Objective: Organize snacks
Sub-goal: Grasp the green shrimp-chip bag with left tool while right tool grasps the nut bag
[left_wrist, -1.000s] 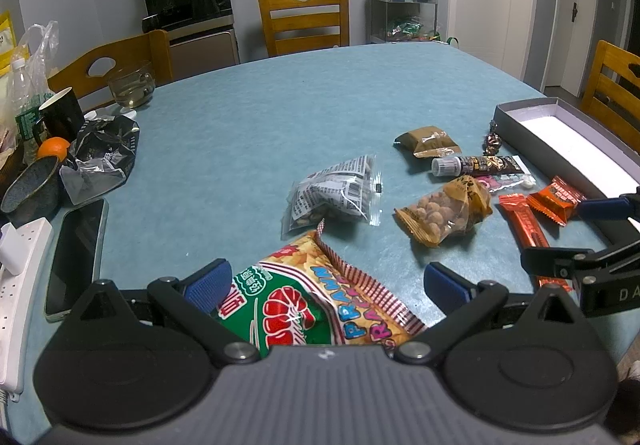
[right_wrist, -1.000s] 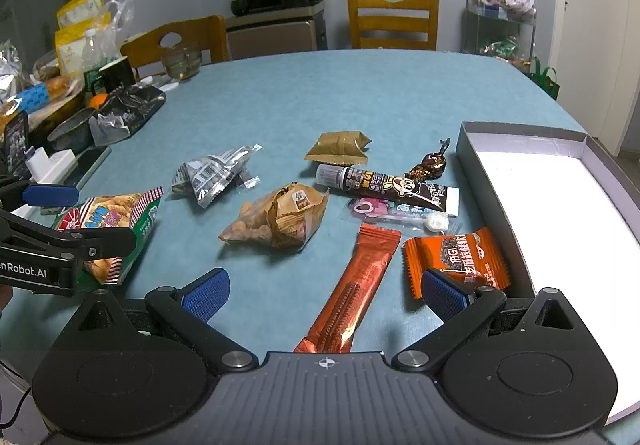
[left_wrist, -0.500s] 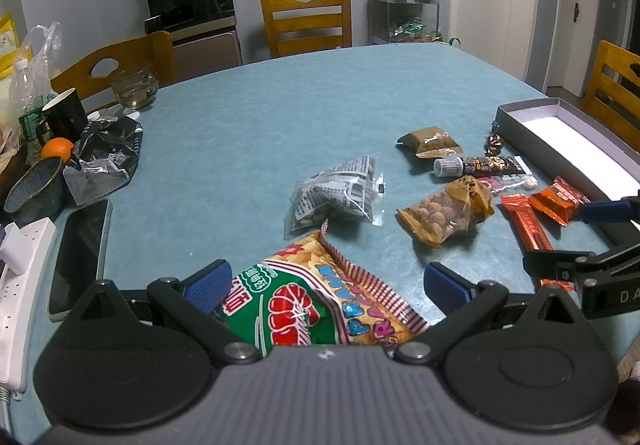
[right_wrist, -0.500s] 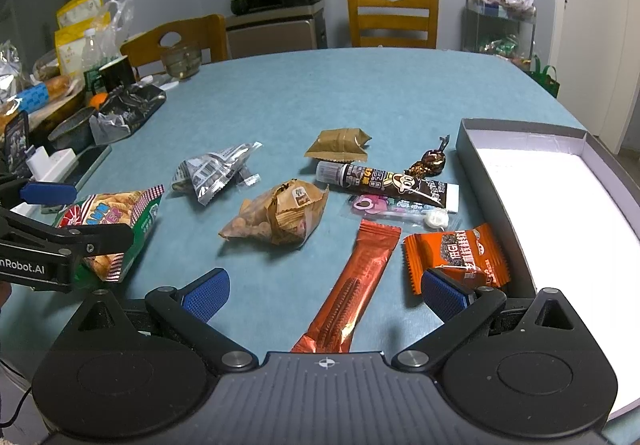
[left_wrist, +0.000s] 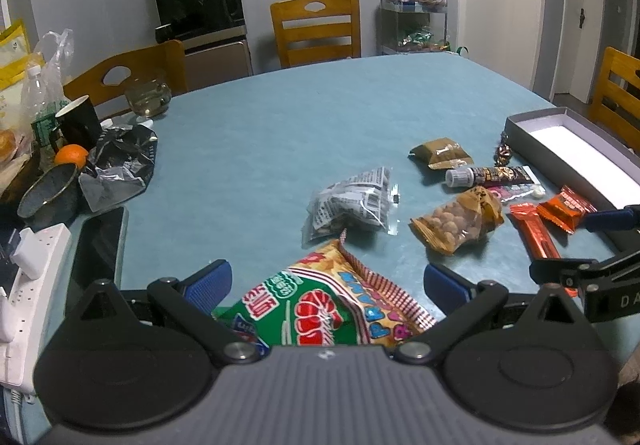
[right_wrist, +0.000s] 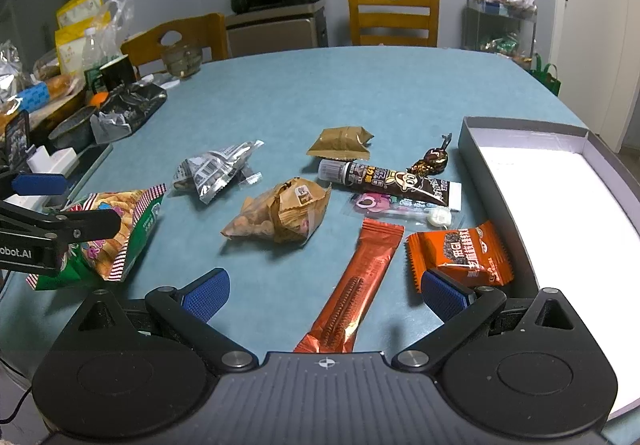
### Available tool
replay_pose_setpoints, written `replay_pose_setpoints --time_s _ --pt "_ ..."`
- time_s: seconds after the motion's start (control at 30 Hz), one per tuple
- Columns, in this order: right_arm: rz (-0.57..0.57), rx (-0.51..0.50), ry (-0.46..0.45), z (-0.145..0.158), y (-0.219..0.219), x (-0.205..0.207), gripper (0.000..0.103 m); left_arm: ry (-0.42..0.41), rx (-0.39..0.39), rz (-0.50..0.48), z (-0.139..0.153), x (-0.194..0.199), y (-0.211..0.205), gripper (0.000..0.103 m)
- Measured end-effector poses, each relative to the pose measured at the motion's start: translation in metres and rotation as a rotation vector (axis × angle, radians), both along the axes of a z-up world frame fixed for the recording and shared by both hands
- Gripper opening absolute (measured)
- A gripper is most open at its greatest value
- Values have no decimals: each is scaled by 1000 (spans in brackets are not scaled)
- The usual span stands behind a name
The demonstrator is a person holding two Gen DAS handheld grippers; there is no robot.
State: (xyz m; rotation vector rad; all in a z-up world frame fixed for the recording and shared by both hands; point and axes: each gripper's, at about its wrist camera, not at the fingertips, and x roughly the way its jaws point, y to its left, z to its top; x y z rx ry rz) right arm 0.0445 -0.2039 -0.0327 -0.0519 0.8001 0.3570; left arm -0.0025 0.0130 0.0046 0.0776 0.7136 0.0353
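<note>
My left gripper [left_wrist: 326, 285] is open, its blue fingers on either side of a green and red prawn-cracker bag [left_wrist: 328, 309] lying on the blue table; that bag also shows in the right wrist view [right_wrist: 116, 229]. My right gripper [right_wrist: 324, 291] is open over a long orange-red bar [right_wrist: 356, 285], beside an orange square packet [right_wrist: 460, 253]. Other snacks lie loose: a nut bag [right_wrist: 280, 213], a newsprint-pattern bag [right_wrist: 212, 169], a brown packet [right_wrist: 340, 143], a dark tube [right_wrist: 392, 181] and a lollipop [right_wrist: 400, 209]. An open grey box [right_wrist: 560, 205] with a white floor stands at the right.
At the table's left edge are a phone [left_wrist: 98, 245], a white power strip [left_wrist: 28, 277], a bowl [left_wrist: 48, 197], an orange [left_wrist: 71, 156], a black mug [left_wrist: 78, 123] and a crumpled dark bag [left_wrist: 120, 165]. Wooden chairs [left_wrist: 316, 29] ring the table.
My left gripper has moved slightly forward over the prawn-cracker bag. My right gripper has edged forward along the orange-red bar. Both stay open.
</note>
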Motion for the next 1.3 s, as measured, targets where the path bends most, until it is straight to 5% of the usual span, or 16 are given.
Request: replay_pose_setpoints --time_s 0.53,1.1,1.3 --pt "37 18 -52 8 21 23 103 -16 0 -50 -10 -12 29 103" --pt "75 -75 -71 -25 67 58 103 -1 -73 -161 -33 -4 26 103" --pt "100 -87 -70 -34 73 62 92 -2 -93 -144 -42 2 27 103"
